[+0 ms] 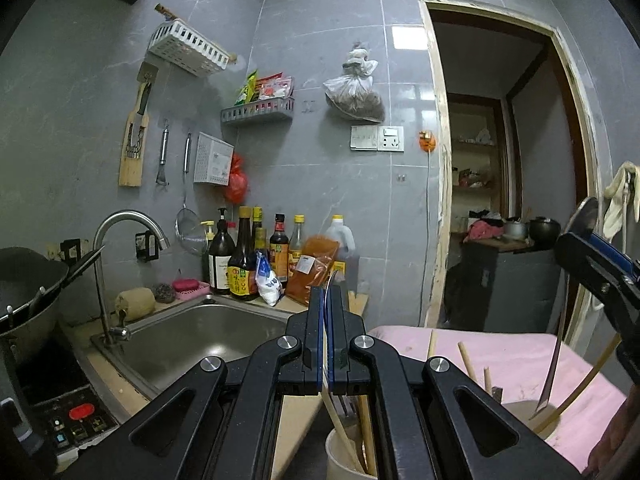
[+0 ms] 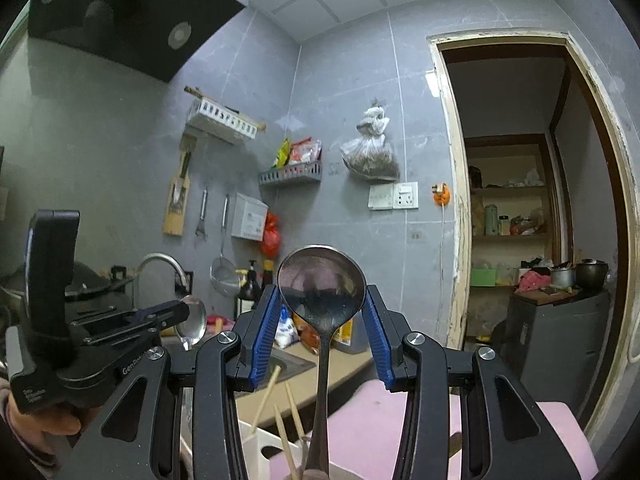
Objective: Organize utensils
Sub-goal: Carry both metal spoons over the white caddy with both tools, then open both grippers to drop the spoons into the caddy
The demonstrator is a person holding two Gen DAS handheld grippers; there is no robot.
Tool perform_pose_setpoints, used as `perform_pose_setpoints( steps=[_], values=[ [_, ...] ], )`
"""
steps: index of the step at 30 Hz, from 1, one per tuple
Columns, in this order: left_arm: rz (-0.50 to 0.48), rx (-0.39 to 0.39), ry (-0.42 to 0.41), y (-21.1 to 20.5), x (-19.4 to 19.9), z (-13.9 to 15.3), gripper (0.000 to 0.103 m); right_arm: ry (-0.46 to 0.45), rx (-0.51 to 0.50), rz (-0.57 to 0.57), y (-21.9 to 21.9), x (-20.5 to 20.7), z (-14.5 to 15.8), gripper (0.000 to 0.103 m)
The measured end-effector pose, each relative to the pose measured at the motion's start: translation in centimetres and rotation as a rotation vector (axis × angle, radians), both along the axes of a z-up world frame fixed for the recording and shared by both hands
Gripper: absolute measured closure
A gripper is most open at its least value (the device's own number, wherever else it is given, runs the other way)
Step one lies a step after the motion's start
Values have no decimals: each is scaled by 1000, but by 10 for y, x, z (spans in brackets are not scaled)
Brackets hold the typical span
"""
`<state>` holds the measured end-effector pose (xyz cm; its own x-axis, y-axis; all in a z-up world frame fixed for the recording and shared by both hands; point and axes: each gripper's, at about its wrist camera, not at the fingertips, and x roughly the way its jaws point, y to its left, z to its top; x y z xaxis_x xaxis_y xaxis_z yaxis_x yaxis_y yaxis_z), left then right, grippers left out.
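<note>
Apparently the sorting is partly along: the left gripper [image 1: 327,300] is pinching a thin metal spoon [image 2: 192,322] edge-on between nearly closed jaws, holding it raised above the white holder [image 1: 340,456], where chopsticks [image 1: 344,436] are already standing. The right gripper [image 2: 325,312] is standing with jaws spread wide, and a second spoon [image 2: 322,292] is rising upright between them without touching either blue pad; its handle is dropping toward a second container [image 1: 552,428] on the pink mat [image 1: 516,356], which is holding more utensils. Both spoons seemingly remain to be settled.
</note>
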<state>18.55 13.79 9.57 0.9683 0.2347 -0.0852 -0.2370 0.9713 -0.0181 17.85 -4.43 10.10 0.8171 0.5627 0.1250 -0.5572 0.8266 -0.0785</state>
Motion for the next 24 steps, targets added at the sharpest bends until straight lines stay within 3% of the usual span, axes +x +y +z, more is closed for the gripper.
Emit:
perform_pose_setpoints(
  steps=[7, 13, 24],
  values=[
    [35, 63, 9, -8, 11, -17, 103, -3, -38, -28, 6, 6, -10, 63],
    [25, 61, 38, -10, 16, -25, 103, -21, -55, -40, 8, 5, -13, 63],
    [-120, -92, 95, 1, 14, -20, 101, -27, -56, -51, 6, 2, -15, 58]
  ],
)
